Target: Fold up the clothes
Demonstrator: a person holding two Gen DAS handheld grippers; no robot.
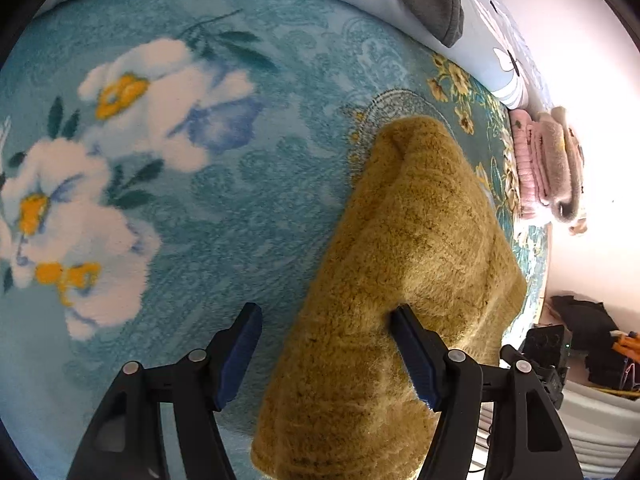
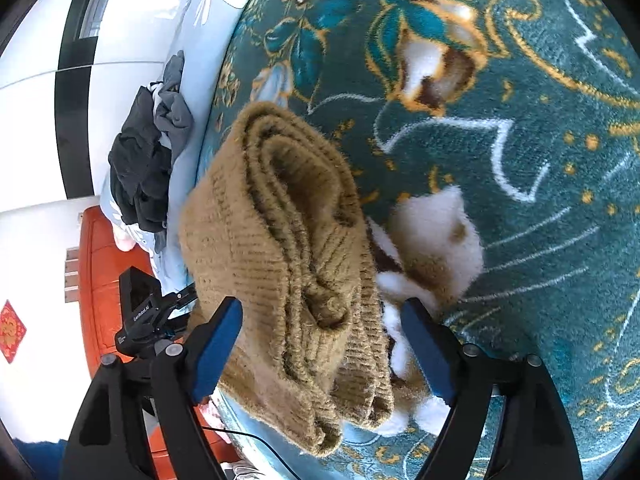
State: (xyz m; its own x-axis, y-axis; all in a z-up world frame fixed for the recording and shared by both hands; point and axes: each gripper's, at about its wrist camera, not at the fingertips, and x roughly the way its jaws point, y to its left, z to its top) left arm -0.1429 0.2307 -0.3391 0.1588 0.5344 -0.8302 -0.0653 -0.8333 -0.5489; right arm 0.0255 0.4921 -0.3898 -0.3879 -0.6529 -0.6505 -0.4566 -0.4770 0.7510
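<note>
Both claws are held apart: the left gripper point(image 1: 326, 316) and right gripper point(image 2: 322, 312) are set astride a folded mustard sweater point(image 1: 404, 248) laid on the teal floral blanket point(image 1: 240, 200).

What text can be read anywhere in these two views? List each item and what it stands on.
"GenRobot.AI": white print on the black device beside the mustard sweater, right wrist view.
Red paper decoration on the white wall: gold pattern, too blurred to read.
Left wrist view: no legible text; the black device at the blanket's edge shows no readable marking.
</note>
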